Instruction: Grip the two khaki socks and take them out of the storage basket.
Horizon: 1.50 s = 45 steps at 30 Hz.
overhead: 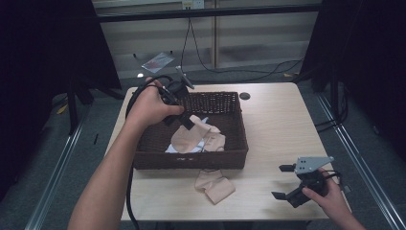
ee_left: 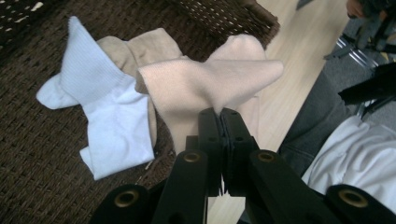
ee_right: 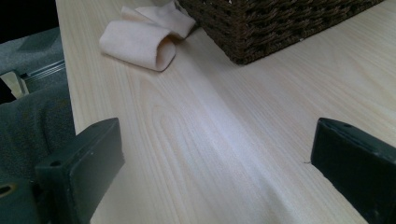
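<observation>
High view: a light wooden table (overhead: 282, 120) carries a dark woven basket (overhead: 230, 155) set left of centre. The left hand (overhead: 149, 106) holds the left gripper (overhead: 186, 122) over the basket's interior, jaws angled down and pinched on a beige sock (overhead: 189, 136) that hangs lifted above the basket floor. Beneath it lie another beige sock (overhead: 216, 141) and a bit of white sock (overhead: 174, 149). A folded beige sock (overhead: 214, 185) lies on the table just in front of the basket's near wall, apart from both grippers. The right hand (overhead: 328, 199) rests the right gripper (overhead: 285, 182) at the near right corner of the table, jaws spread wide with nothing between them, pointing left, a grey plate on top. Left gripper view: the two black jaws sit pressed together on a gathered peak of the beige sock (ee_left: 205, 84), cloth fanning out both sides. White sock (ee_left: 105, 116) lies flat on the basket weave (ee_left: 37, 177) to the left, partly over the other beige sock (ee_left: 140, 46). Table edge upper right. Right gripper view: jaws far apart at the frame's lower corners, bare tabletop (ee_right: 224, 140) between them. The folded beige sock (ee_right: 140, 39) lies ahead, just beside the basket corner (ee_right: 261, 32).
</observation>
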{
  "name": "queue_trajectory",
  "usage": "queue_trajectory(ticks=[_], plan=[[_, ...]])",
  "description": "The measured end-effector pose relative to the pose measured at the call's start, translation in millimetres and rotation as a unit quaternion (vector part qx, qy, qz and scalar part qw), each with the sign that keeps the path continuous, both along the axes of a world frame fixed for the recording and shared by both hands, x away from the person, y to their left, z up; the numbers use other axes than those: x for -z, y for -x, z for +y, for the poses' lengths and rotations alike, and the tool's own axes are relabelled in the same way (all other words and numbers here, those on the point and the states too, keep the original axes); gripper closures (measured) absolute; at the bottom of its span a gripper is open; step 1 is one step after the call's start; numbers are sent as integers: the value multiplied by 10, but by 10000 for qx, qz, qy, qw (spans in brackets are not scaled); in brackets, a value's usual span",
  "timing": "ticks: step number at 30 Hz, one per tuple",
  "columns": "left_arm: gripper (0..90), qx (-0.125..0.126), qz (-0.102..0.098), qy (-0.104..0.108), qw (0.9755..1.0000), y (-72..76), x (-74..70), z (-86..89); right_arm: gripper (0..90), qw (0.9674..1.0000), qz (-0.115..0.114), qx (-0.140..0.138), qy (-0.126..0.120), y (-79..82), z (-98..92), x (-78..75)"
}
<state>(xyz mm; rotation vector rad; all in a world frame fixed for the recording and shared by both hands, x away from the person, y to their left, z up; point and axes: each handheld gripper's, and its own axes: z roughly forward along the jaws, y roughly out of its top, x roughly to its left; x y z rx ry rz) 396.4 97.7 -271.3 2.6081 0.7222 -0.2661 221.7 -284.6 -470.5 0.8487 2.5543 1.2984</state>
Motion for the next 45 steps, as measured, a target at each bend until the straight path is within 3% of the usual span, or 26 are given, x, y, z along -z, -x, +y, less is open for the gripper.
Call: queue_trajectory(ticks=[4, 8, 15, 20, 27, 31, 33, 36, 37, 39, 45], plan=[[884, 176, -43, -58, 9998, 82, -18, -52, 23, 10000, -3, 4, -5, 1, -2, -2], [884, 489, -80, 21, 9988, 196, -40, -108, 23, 10000, 0, 8, -11, 1, -2, -3], [883, 722, -79, 209, 9971, 346, -8, -152, 23, 10000, 9, -13, -7, -4, 8, 1], [882, 906, -60, 247, 9956, 429, 59, -189, 23, 10000, 19, -21, -8, -7, 13, 3], [880, 954, -47, 255, 9951, 517, 162, -253, 23, 10000, 17, -36, -15, -7, 13, 5], [860, 1146, 29, 330, 9929, 560, 265, -314, 23, 10000, 13, -26, 7, -8, 11, 3], [774, 1138, 50, 400, 9927, 574, 332, -336, 23, 10000, 13, -22, 14, -2, 14, 8], [526, 1013, 72, 470, 9937, 588, 416, -367, 23, 10000, 1, -15, -5, 3, 4, -2], [486, 1022, 25, 307, 9943, 590, 435, -373, 23, 10000, 0, -13, 3, 3, 1, -3], [377, 941, -37, 227, 9953, 593, 466, -378, 23, 10000, -5, -10, 6, 1, 2, -1], [223, 866, -227, 155, 9959, 603, 555, -337, 23, 10000, 16, -8, -3, 1, 6, -1]])
